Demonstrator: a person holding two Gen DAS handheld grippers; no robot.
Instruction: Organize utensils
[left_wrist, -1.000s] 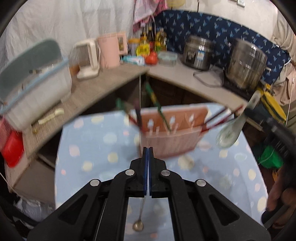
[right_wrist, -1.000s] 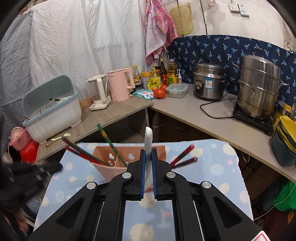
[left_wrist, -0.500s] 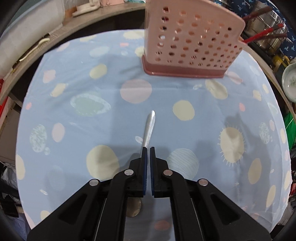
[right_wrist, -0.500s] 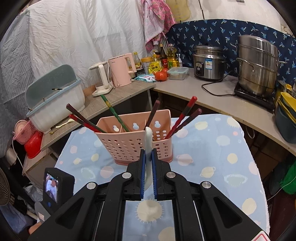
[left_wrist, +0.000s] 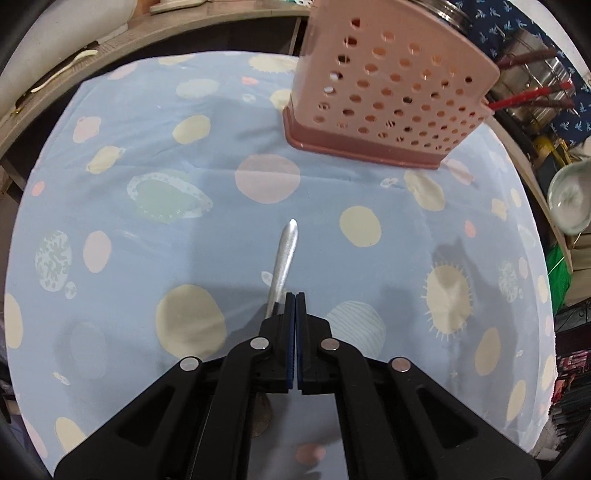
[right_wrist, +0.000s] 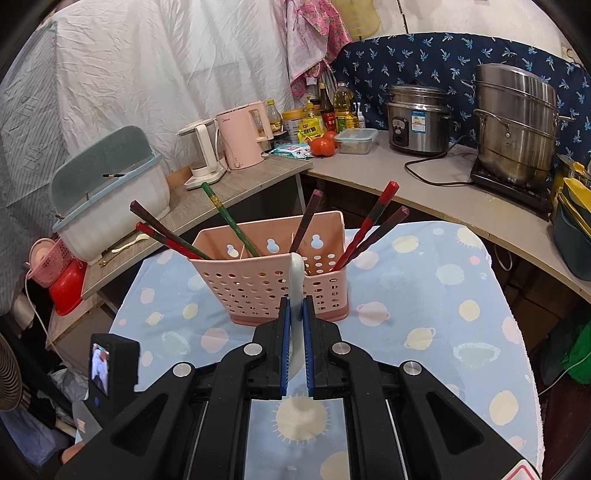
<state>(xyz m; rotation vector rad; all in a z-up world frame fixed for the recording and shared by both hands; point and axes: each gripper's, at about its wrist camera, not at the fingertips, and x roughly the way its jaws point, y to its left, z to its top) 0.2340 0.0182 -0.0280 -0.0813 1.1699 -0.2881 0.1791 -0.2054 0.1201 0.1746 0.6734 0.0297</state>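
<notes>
Several chopsticks (right_wrist: 373, 229) already stand in the pink holder (right_wrist: 269, 284) on the desk (left_wrist: 147, 258). The right gripper (right_wrist: 295, 350) holds a white spoon (right_wrist: 296, 280) just before the holder. The left gripper (left_wrist: 295, 332) has its jaws closed above the metal spoon (left_wrist: 284, 258), which is not yet picked up.
</notes>
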